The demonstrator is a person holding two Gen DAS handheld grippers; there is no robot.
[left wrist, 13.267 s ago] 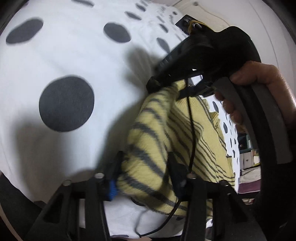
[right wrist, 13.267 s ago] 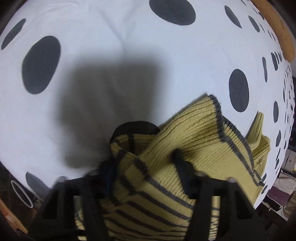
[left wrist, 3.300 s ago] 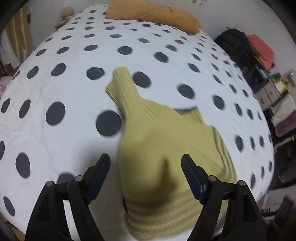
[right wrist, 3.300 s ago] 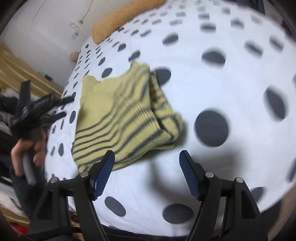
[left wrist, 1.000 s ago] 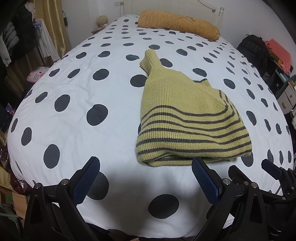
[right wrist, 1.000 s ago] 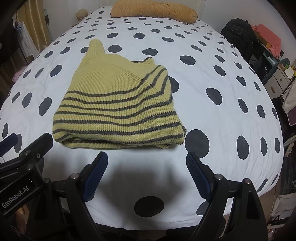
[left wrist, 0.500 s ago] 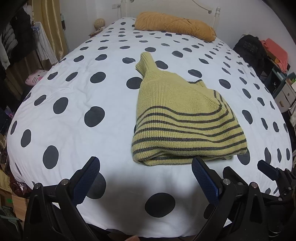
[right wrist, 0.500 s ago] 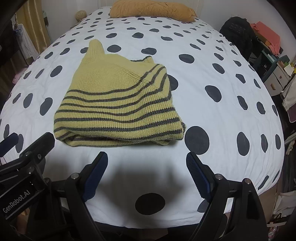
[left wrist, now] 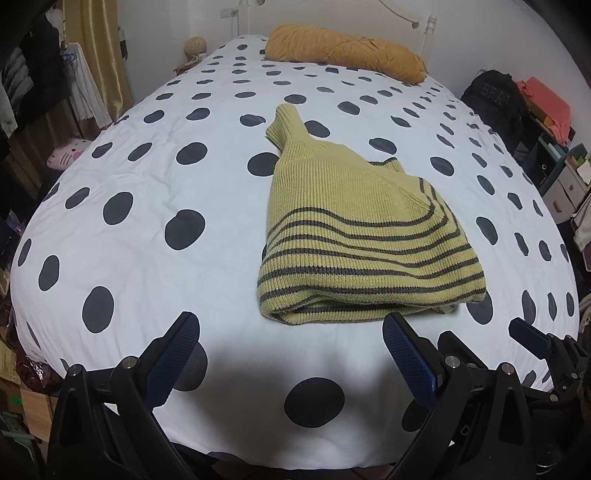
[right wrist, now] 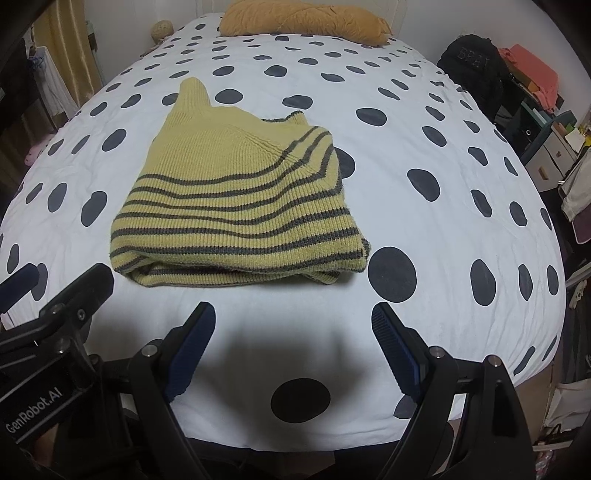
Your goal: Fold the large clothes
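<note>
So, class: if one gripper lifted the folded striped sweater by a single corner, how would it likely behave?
The sweater would probably flop and unfold, since its soft knit layers lie loose. Its thick ribbing suggests some weight and good grip. It shouldn't roll on the bedspread.

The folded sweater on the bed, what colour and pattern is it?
The sweater is mustard yellow with thin dark grey stripes, clearest in the right wrist view.

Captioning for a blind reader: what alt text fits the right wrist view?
A folded yellow striped sweater lies on a white polka-dot bedspread. The right gripper hangs before it, jaws open and empty. An orange pillow sits at the bed's head.
</note>
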